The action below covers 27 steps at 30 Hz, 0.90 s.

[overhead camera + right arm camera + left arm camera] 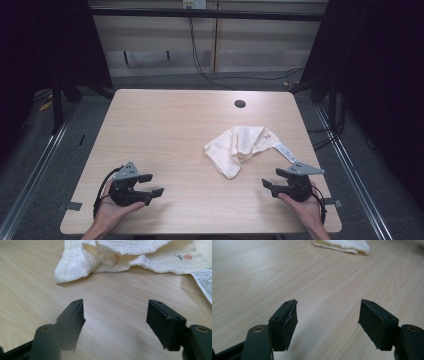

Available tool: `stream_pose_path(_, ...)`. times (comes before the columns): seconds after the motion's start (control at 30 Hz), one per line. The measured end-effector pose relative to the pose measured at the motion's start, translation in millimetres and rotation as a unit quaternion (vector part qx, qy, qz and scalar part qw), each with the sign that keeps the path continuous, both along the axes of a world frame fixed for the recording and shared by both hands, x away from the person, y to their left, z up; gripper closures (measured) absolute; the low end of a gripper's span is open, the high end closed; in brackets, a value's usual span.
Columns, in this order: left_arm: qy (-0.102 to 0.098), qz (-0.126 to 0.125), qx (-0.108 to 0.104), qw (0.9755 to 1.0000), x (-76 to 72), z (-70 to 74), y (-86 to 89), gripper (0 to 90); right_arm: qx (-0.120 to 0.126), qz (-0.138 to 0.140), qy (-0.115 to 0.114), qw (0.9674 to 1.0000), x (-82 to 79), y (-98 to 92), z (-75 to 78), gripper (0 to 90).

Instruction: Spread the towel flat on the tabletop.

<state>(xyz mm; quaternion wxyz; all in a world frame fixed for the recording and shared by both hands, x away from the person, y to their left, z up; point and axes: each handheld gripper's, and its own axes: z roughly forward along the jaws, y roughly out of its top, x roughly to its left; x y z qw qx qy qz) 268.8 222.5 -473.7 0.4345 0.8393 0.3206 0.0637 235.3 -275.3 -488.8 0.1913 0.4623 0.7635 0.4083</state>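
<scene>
Cloth lies crumpled right of centre on the table, its label toward the right gripper. Left gripper rests well apart from it. Both grippers' jaws stand wide, with nothing between them.

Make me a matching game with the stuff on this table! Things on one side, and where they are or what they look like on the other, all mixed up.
Things:
1. cloth
2. left gripper
3. right gripper
4. round hole

Descriptions:
A. dark spot in the table near its far edge
B. cream, crumpled, with a white label at one corner
C. open, near the table's front left corner, far from the cloth
D. open, just beside the cloth, at the front right

Pairs: 1-B, 2-C, 3-D, 4-A
</scene>
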Motion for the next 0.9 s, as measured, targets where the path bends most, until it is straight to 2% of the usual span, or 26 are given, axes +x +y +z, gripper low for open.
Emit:
stream_pose_path(0.2, 0.001, 0.011, 0.003, 0.9999, 4.7, -0.4, 2.5, 29.6, -0.006, 0.003, 0.015, 0.9999, 0.6, 0.1, -1.8, 32.1)
stream_pose_path(0.3, 0.0, 0.013, 0.001, 0.9999, 5.3, -0.4, 2.7, 29.7, 0.005, 0.005, 0.021, 0.9997, 0.4, 0.1, -2.0, 34.4)
stream_pose_path(0.37, 0.0, 0.013, 0.002, 0.9999, 5.4, -0.6, 2.8, 29.8, 0.003, 0.006, 0.019, 0.9998, 0.5, 0.9, -1.9, 35.6)
stream_pose_path(0.43, 0.002, 0.014, 0.002, 0.9999, 5.9, -1.1, 3.0, 30.3, 0.015, 0.013, 0.022, 0.9996, 1.1, 1.1, -1.6, 38.1)
stream_pose_path(0.57, -0.003, 0.016, -0.001, 0.9999, 6.1, 0.6, 6.3, 31.6, 0.021, 0.03, 0.025, 0.999, 1.0, 2.8, 0.1, 41.3)
stream_pose_path(0.63, -0.002, 0.022, -0.015, 0.9996, 5.9, 0.7, 9.7, 32.1, 0.028, 0.033, 0.027, 0.9987, 0.1, 4.0, 2.1, 43.0)
stream_pose_path(0.77, -0.009, 0.026, -0.002, 0.9996, 2.4, -0.8, 14.3, 34.4, 0.03, 0.047, 0.027, 0.9981, 0.5, 8.7, 7.9, 45.3)
stream_pose_path(0.9, -0.011, 0.024, -0.005, 0.9996, -0.7, -0.2, 17.7, 40.7, 0.037, 0.069, 0.029, 0.9965, 2.0, 15.2, 15.0, 47.4)
